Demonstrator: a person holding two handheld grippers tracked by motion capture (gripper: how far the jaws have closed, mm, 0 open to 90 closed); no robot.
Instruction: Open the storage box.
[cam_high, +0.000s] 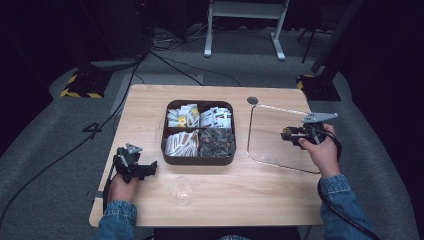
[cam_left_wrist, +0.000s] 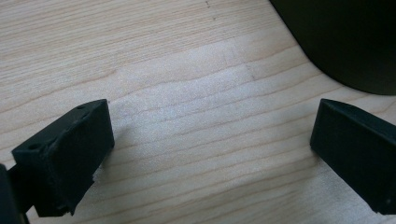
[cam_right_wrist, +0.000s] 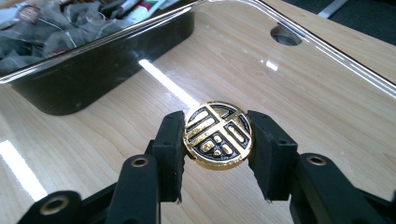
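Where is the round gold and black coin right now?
The gold and black coin sits clamped between the jaws of the right gripper, above the clear tray at the table's right side, just right of the dark compartment box.

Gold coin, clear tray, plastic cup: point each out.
gold coin (cam_right_wrist: 218, 135), right gripper view, middle of its patterned face, clamped between the jaws.
clear tray (cam_high: 248, 131), high view, its left rim.
plastic cup (cam_high: 181, 190), high view, middle of the cup.
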